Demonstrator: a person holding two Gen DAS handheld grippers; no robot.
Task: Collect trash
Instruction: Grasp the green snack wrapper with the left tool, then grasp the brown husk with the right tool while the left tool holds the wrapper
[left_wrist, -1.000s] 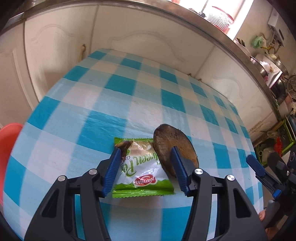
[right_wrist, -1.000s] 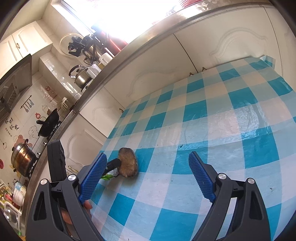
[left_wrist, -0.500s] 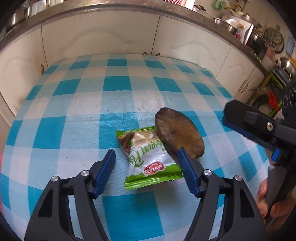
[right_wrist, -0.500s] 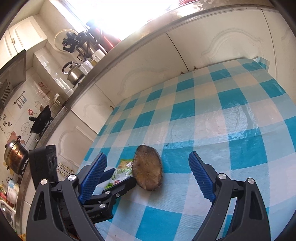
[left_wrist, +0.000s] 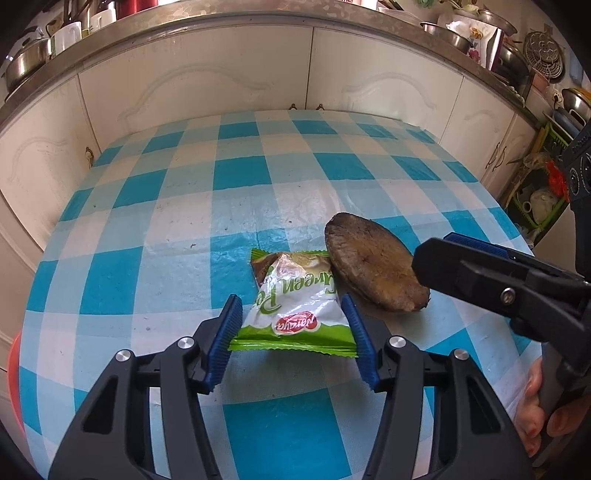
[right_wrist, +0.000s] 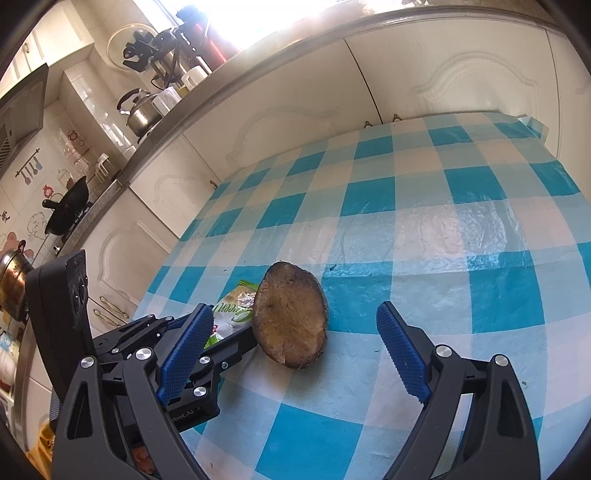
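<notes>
My left gripper (left_wrist: 291, 338) points down at the table. Its two blue pads sit on each side of a green and white snack wrapper (left_wrist: 295, 306). The jaws have just been closing, and the wrapper's near edge is right between them. The pads look like they touch the wrapper's two bottom corners, so I think it is pinched. The wrapper still lies flat on the checked tablecloth (left_wrist: 155, 229).

Just past the right pad, a flat brown peel (left_wrist: 373, 269) lies on the cloth. It touches the wrapper's far right side and covers a bit of it.

My right gripper (right_wrist: 291, 350) has its jaws wide apart and holds nothing. The brown peel (right_wrist: 291, 317) lies between its two pads but nearer the left one, and neither pad touches it. To the left of the peel I see the left gripper (right_wrist: 218, 341) reaching in low, with a bit of the green wrapper (right_wrist: 234, 308) showing above it.

In the left view, the right gripper's black finger (left_wrist: 480, 273) comes in from the right, just beside the peel. A person's hand (left_wrist: 543, 410) holds its handle at the lower right.

Far behind the table stand white cupboard doors (left_wrist: 207, 85). Pots and a kettle (right_wrist: 142, 110) sit on the counter above them.
</notes>
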